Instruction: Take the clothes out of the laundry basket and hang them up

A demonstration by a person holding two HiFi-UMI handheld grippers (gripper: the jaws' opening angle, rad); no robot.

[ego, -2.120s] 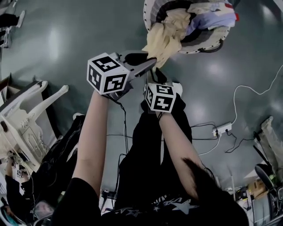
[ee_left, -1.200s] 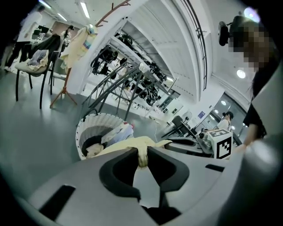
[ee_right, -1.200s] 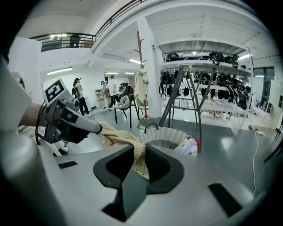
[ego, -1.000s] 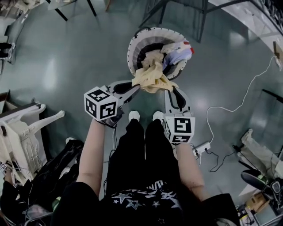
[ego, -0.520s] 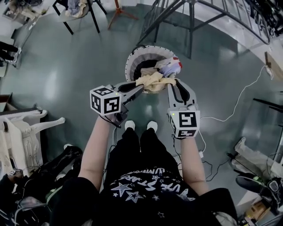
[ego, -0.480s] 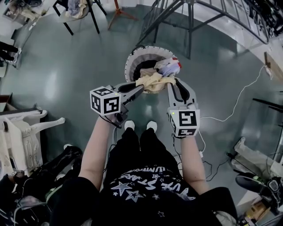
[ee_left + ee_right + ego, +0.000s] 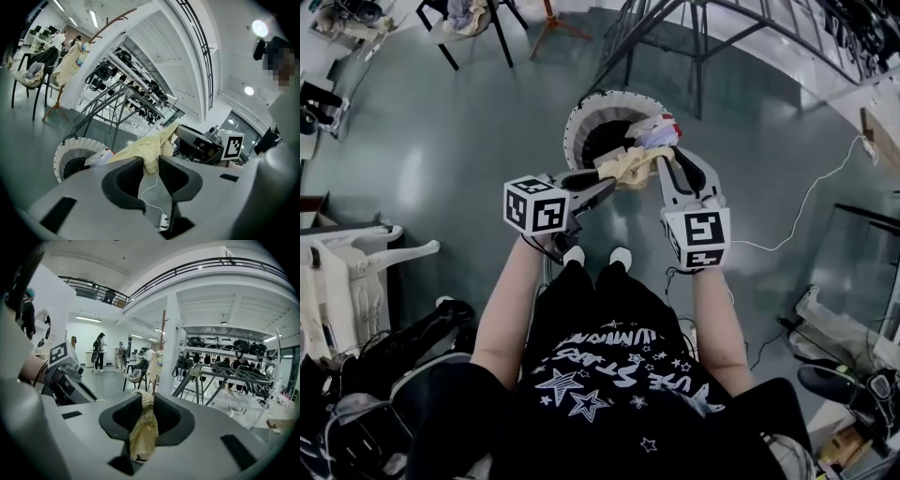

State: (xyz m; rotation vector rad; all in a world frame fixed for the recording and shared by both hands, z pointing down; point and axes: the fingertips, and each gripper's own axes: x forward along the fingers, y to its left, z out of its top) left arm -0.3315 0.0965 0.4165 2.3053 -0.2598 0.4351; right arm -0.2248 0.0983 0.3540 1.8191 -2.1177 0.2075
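Beneath us lies a glossy grey-green floor (image 7: pixel 441 159), and the round white wicker laundry basket (image 7: pixel 574 122) stands directly on it, just ahead of our white shoes (image 7: pixel 574 255). A white cable (image 7: pixel 807 200) snakes across it at the right. We see a white chair (image 7: pixel 356 272) at the left edge and a black-legged chair (image 7: pixel 464 28) farther off.

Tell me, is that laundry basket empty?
Not empty: pale and red clothes lie inside the basket, toward its right side.
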